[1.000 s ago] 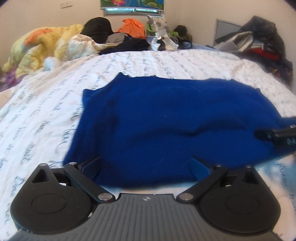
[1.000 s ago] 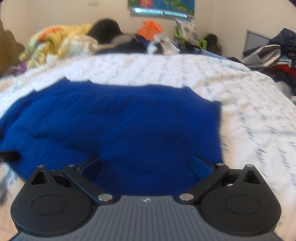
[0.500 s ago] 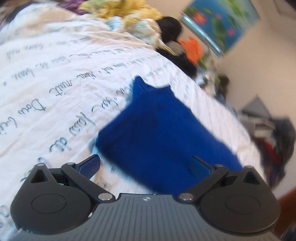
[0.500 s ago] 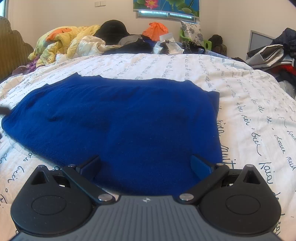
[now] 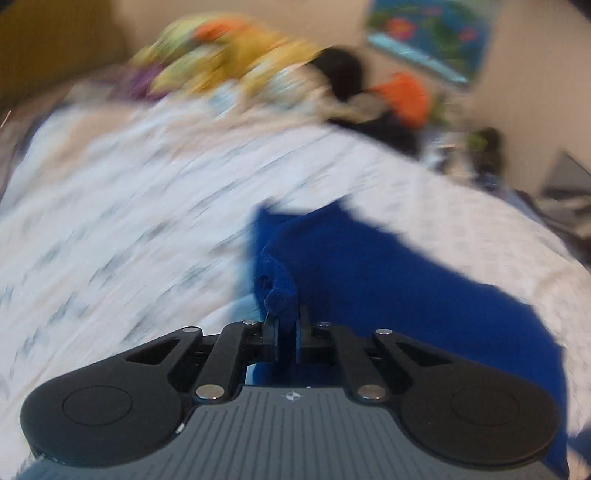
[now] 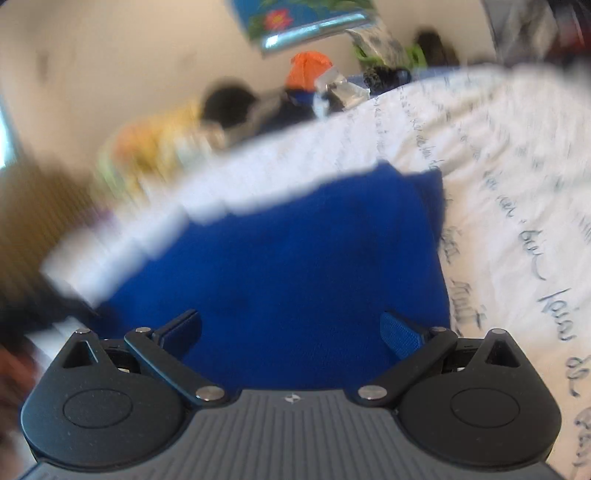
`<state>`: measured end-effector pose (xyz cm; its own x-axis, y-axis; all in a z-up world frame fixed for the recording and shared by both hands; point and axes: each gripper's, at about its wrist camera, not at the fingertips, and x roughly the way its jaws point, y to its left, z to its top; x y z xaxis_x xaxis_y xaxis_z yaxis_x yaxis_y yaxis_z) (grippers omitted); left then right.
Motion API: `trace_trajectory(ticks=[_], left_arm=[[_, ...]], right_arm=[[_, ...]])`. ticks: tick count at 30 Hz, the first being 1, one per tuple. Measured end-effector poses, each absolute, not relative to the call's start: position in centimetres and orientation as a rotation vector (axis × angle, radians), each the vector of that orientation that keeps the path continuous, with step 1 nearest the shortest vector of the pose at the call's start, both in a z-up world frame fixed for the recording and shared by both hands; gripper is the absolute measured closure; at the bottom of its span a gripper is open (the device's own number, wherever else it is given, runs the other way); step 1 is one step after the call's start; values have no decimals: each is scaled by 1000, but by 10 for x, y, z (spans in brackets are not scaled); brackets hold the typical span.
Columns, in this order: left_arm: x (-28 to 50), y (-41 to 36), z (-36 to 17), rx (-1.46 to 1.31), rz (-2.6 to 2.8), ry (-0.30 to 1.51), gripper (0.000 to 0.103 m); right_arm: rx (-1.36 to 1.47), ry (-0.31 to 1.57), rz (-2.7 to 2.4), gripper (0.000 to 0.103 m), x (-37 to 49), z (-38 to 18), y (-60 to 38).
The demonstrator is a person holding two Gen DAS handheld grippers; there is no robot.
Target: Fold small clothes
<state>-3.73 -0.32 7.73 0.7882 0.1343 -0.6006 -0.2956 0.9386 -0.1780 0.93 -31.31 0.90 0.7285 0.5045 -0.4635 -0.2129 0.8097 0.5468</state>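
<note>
The bed (image 5: 122, 206) is filling most of both views, its white sheet printed with dark script that is showing clearly in the right wrist view and blurring in the left. A heap of clothes (image 5: 236, 62) is lying along the far edge by the wall, under a blue picture (image 6: 295, 22). The blue sweater (image 6: 288, 258) is lying spread across the sheet, reaching right up to both grippers. The right gripper (image 6: 291, 330) is hovering over the sweater's near edge with its fingers (image 6: 400, 338) standing wide apart and nothing between them. The left gripper (image 5: 286, 325) is pinching a bunched fold of the sweater's edge, its fingers pressing close together on the cloth and lifting that corner off the sheet.
</note>
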Motion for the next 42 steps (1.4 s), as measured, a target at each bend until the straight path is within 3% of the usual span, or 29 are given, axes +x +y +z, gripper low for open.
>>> trace_trajectory(ticks=[3,7,12,16,18,19,20,24,26,27,28,29,30,31,32,36,39,40,41,42], left_arm=[[-39,-91,105,-85,-43,510,96],[-53,-188,80,97,-383,523,96],[-60,-223,34,176,-480,641,96],[-65,-222,43,199,-505,606,96],[-68,-226,47,198,-530,591,96],[-70,-227,48,204,-545,582,96],[-71,-229,46,209,-553,584,97],[-68,-236,22,224,-589,648,96],[-72,-225,26,197,-624,629,94],[-72,-214,33,161,-650,628,84],[-75,-202,41,117,-666,615,64],[-75,-187,50,71,-674,605,49],[-73,-171,57,22,-663,586,15],[-71,-154,64,-27,-635,549,0],[-66,-139,69,-60,-604,522,2],[3,-95,66,-202,-435,611,7],[75,-70,41,-373,-317,788,20],[94,-66,31,-411,-297,844,31],[108,-64,24,-427,-299,866,36],[117,-66,24,-407,-315,850,58]], right_arm=[[788,596,513,0,42,28,-371],[996,669,640,0,100,16,-406],[1032,927,564,0,147,-32,-401],[1002,897,567,1,149,-26,-399],[933,888,542,15,154,-18,-394],[876,897,524,60,158,-15,-389],[799,921,503,92,161,-11,-383],[538,915,431,96,165,-10,-376],[634,907,450,93,165,-19,-390],[664,902,446,92,161,-19,-395],[682,894,432,88,156,-16,-398],[702,872,409,78,151,-10,-402],[721,834,394,68,142,-5,-409],[742,787,382,33,136,1,-416],[757,751,371,4,132,4,-421],[701,832,305,3,152,-5,-415],[654,847,331,3,164,-11,-392],[634,842,324,5,166,-10,-385],[610,836,323,24,168,-10,-378],[570,836,320,44,172,-11,-369]])
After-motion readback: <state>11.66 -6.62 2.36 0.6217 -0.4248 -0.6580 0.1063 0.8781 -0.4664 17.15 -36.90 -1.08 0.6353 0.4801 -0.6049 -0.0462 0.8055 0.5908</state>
